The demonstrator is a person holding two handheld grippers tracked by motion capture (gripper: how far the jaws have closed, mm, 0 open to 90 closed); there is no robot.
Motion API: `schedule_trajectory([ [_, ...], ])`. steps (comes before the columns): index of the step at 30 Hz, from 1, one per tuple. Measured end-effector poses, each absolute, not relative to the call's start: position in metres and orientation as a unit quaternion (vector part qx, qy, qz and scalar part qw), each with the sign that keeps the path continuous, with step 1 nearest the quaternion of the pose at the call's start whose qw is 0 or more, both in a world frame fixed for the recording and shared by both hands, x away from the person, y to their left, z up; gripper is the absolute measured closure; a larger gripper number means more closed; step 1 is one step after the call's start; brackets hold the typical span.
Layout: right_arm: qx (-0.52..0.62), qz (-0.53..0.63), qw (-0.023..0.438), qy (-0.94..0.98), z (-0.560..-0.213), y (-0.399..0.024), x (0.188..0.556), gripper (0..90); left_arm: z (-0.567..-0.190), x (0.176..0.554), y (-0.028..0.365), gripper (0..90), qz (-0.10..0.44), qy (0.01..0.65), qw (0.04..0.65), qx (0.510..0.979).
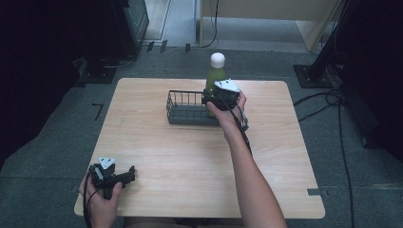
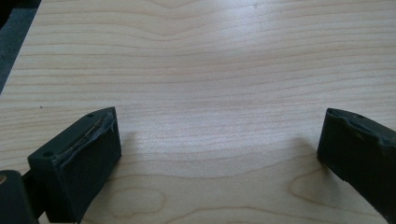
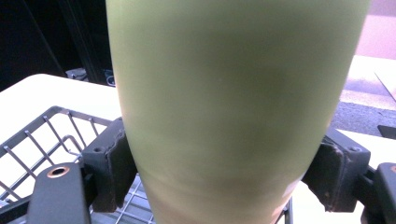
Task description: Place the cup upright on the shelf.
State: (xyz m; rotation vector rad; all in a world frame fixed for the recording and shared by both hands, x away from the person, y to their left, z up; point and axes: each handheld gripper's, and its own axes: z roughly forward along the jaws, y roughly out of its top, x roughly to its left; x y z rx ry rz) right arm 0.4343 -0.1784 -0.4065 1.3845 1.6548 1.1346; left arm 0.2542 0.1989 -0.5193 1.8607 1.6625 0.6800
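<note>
Right fingers (image 3: 109, 175): pinching the green bottle (image 3: 233, 107), one pad tight on each flank, low on the body.
Left fingers (image 2: 86, 161): spread wide, bare wood between them, nothing held.
Right gripper (image 1: 215, 100): out toward the far edge of the desk (image 1: 157, 161), at the right end of the wire basket (image 1: 186, 110), hand wrapped round its body.
Left gripper (image 1: 127, 175): parked at the near left corner of the desk, lying low over the wood.
Green bottle: upright in the grip, white cap (image 1: 217, 59) on top, standing tall above the basket rim at the basket's right end; base hidden, so cannot tell whether touching the mesh.
Wire basket: dark, rectangular, near the middle of the far edge; grid floor showing under the bottle in the right gripper view.
</note>
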Motion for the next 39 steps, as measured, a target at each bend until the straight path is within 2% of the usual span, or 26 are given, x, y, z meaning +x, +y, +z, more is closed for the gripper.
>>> schedule_trajectory([
  [15, 0.528, 0.436, 0.338, 0.646, -0.407, -0.181, 0.433, 19.9, -0.519, 0.254, 0.199, 0.0, 0.253, 0.618, 0.274, 0.692],
  [23, 0.543, 0.437, 0.298, 0.653, -0.405, -0.188, 0.428, 7.1, -0.519, 0.254, 0.199, 0.0, 0.253, 0.618, 0.274, 0.692],
  [32, 0.532, 0.444, 0.28, 0.664, -0.404, -0.203, 0.411, 4.0, -0.519, 0.254, 0.199, 0.0, 0.253, 0.618, 0.274, 0.692],
  [39, 0.526, 0.446, 0.282, 0.667, -0.405, -0.224, 0.392, 3.1, -0.519, 0.254, 0.199, 0.0, 0.253, 0.618, 0.274, 0.692],
])
